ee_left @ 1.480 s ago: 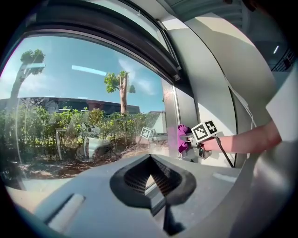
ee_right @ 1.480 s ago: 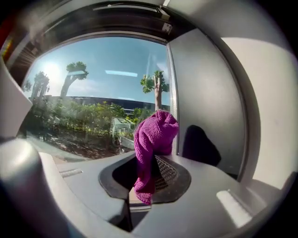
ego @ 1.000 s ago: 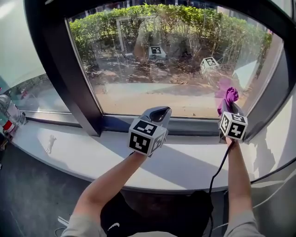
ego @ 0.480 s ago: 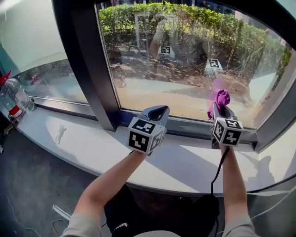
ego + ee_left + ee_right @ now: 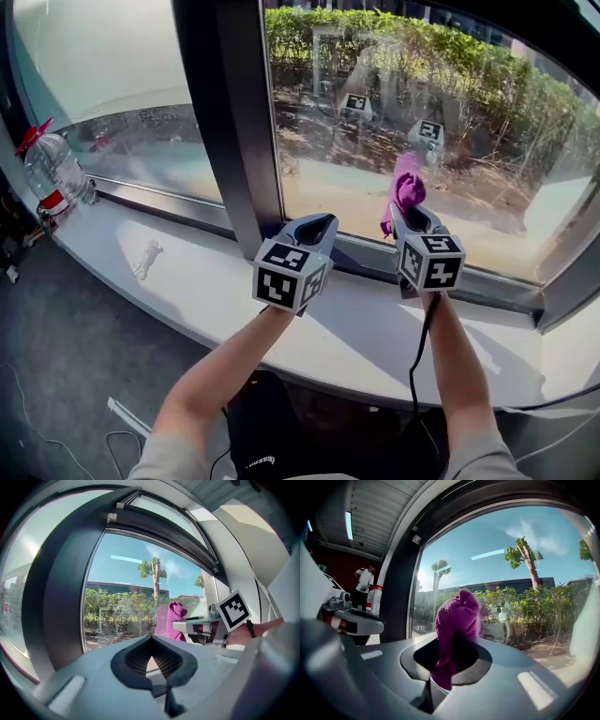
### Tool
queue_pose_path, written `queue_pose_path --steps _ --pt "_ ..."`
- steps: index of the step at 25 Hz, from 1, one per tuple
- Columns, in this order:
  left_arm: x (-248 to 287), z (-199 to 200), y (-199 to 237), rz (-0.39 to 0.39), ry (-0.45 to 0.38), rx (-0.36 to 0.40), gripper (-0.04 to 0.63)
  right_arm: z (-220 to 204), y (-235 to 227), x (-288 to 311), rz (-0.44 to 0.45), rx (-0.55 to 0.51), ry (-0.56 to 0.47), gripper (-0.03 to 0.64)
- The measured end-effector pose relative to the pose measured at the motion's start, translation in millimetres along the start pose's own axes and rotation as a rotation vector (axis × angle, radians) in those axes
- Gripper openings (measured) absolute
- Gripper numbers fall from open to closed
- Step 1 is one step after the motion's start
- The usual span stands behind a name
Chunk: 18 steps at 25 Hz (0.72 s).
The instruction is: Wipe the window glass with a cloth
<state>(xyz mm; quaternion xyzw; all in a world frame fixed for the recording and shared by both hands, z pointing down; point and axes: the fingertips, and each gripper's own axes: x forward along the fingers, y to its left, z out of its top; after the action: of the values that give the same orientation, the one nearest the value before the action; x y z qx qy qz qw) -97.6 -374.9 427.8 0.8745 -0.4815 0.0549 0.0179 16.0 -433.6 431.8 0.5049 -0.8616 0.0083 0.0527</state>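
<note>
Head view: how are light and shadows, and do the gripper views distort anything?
Head view: hard sun, sharp arm shadows on the sill, marker reflections in the glass. Left gripper view: fisheye bows the window frame, corners black. Right gripper view: purple cloth sharp, room at left dim.

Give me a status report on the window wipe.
Right tool shut on purple cloth, held up at the window glass. Left tool shut, empty, over the sill. Nothing between cloth and glass.

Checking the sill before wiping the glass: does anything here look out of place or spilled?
Only one thing: a small white crumpled scrap lies loose on the sill, left of the dark frame post; what it is I cannot tell. Nothing looks spilled or broken.
</note>
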Motion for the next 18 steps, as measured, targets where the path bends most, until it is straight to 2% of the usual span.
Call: queue_pose_path --steps 7,18 --pt "-28.0 -11.5 48.8 0.085 -0.004 -0.028 0.0 11.2 71.9 55.9 0.12 0.012 -0.026 0.072" --pt "-65.8 -37.1 97.7 0.171 0.017 -0.053 0.0 20.3 161.9 123.9 0.259 -0.051 -0.029 0.072"
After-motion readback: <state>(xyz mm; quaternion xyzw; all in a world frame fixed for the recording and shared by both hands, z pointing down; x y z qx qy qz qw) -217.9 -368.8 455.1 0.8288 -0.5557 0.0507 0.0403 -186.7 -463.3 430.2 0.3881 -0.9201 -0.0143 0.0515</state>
